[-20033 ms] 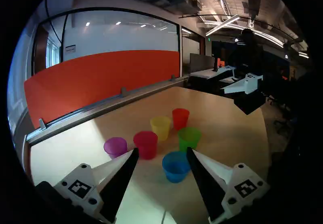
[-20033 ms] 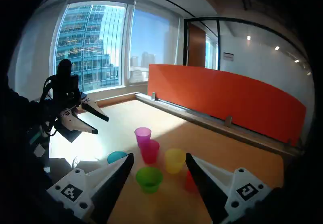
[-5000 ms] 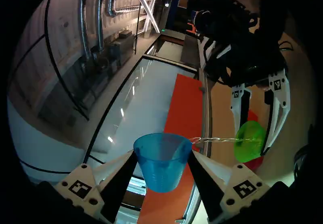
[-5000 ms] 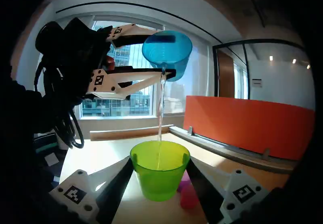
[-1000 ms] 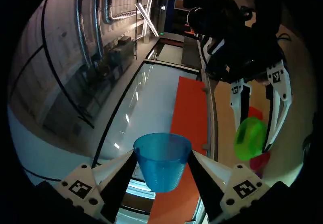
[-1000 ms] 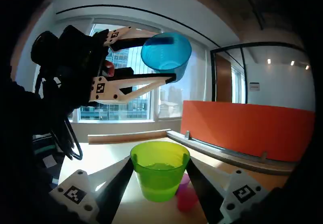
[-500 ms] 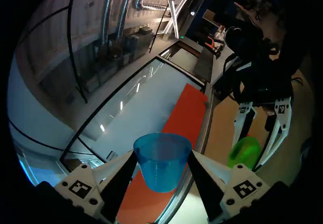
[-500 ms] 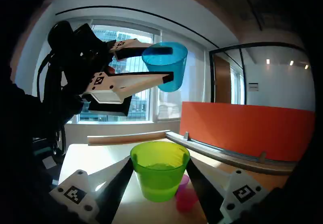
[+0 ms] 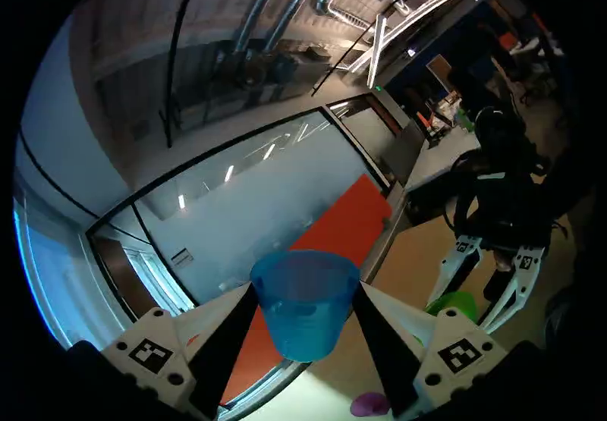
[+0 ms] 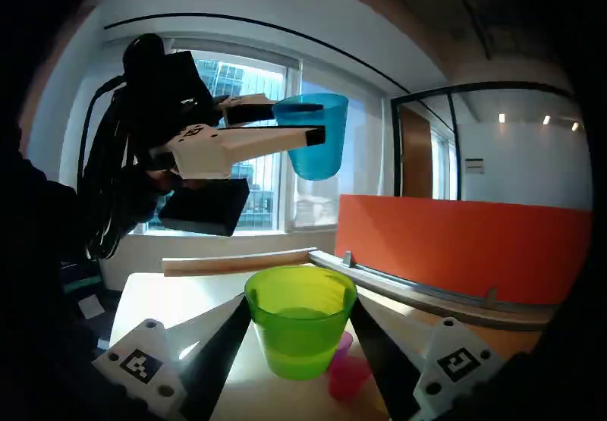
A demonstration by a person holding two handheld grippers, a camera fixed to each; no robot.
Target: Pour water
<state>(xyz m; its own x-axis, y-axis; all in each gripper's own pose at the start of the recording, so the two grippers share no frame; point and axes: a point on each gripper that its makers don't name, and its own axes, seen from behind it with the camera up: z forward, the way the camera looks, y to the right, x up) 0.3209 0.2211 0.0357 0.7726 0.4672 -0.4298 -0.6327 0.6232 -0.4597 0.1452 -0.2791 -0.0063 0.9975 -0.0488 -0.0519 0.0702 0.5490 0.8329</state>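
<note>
A blue cup (image 9: 303,315) sits between the fingers of my left gripper (image 9: 303,288), which is shut on it. In the right gripper view that left gripper (image 10: 312,121) is up high at the left, a hand behind it, and the blue cup (image 10: 313,136) stands nearly upright. No water falls from it. My right gripper (image 10: 300,300) is shut on a green cup (image 10: 301,322) that holds water in its lower part. The left gripper view shows the right gripper (image 9: 459,316) farther off at the lower right with the green cup (image 9: 453,305).
A pink cup (image 10: 347,377) and a purple cup (image 10: 346,339) stand on the wooden table (image 10: 182,296) just behind the green cup. An orange partition (image 10: 470,246) runs along the table's far edge. Tall windows (image 10: 265,186) lie behind the left gripper.
My left gripper has turned the blue cup back from its tipped pose to nearly upright and drawn it slightly away. The green cup has stayed still.
</note>
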